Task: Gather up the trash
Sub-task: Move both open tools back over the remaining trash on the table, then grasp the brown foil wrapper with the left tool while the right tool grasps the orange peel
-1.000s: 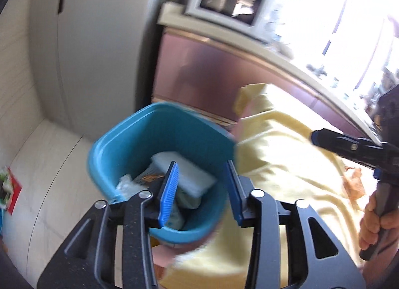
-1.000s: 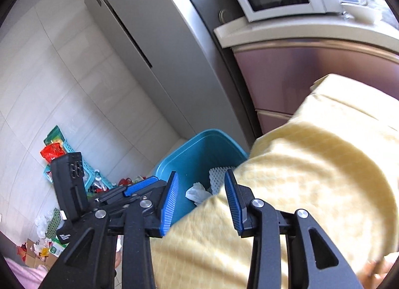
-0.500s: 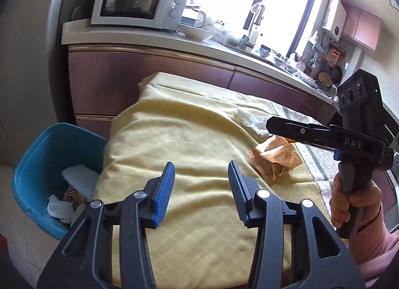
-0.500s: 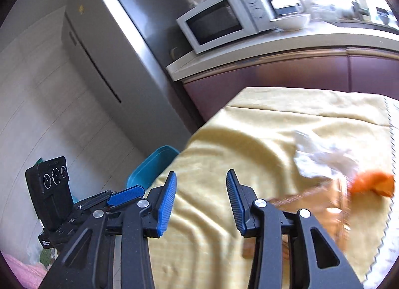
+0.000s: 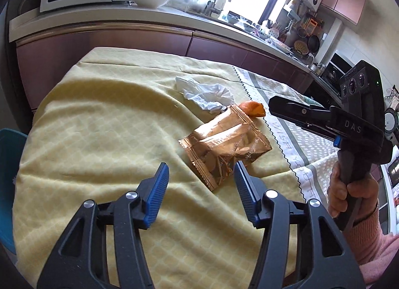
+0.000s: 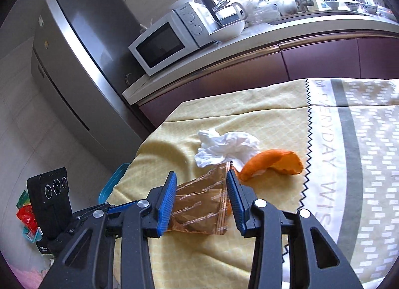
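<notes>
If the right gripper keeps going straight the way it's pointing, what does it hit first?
Most likely the bronze snack wrapper lying on the yellow cloth: it fills the gap between the right gripper's open jaws, which don't press it. The crumpled tissue and orange peel lie beyond. Depth is hard to judge.

My work surface is a table covered by a yellow cloth [image 5: 99,127], which overlaps a white-and-grey printed cloth [image 6: 349,164] along a zigzag edge. On the yellow cloth lie a copper snack wrapper [image 5: 224,147], a crumpled white tissue [image 5: 204,94] and what looks like orange peel [image 6: 271,164], close together.
</notes>
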A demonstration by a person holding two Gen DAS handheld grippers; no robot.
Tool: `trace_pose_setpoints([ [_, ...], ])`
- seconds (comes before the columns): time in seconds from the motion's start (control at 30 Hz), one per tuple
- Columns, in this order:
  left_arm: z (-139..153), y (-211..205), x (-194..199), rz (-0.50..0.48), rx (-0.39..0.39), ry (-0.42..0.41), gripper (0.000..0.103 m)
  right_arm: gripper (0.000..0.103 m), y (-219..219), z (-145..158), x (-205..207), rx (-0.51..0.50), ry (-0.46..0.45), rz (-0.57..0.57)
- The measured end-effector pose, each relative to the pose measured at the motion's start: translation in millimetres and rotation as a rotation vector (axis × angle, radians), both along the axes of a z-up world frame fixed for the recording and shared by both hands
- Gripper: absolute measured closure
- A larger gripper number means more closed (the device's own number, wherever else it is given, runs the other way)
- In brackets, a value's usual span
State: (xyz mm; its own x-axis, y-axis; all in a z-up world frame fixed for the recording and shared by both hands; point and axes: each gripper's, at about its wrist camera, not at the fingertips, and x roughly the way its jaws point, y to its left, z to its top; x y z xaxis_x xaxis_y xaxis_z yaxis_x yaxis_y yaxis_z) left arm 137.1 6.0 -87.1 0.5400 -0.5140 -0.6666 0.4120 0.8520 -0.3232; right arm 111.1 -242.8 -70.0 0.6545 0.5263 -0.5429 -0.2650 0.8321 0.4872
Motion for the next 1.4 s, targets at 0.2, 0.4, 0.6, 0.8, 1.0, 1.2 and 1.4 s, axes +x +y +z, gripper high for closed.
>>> trace_pose_setpoints([
  [0.2,-7,-16,12,-0.010,-0.001,0.035,0.047,0.064,-22,-2,2,0.003,0.000,-0.039],
  [0.4,-9,-20,18,-0.011,0.007,0.060,0.045,0.064,-29,-10,2,0.021,0.022,-0.023],
  [0.6,-9,-27,21,-0.010,0.013,0.071,0.044,0.064,-16,-22,3,0.024,0.061,0.027],
  [0.8,-8,-25,20,-0.006,0.004,0.073,0.042,0.076,-6,-31,4,-0.015,0.100,0.056],
  [1.0,-9,-23,23,-0.007,-0.016,0.090,0.040,0.085,-10,-40,4,-0.025,0.135,0.052],
  [1.2,-6,-30,23,-0.026,-0.026,0.076,0.056,0.085,-12,-41,1,-0.025,0.136,0.054],
  [1.4,-2,-35,21,-0.044,-0.036,0.060,0.087,0.085,-12,-38,0,-0.018,0.128,0.063],
])
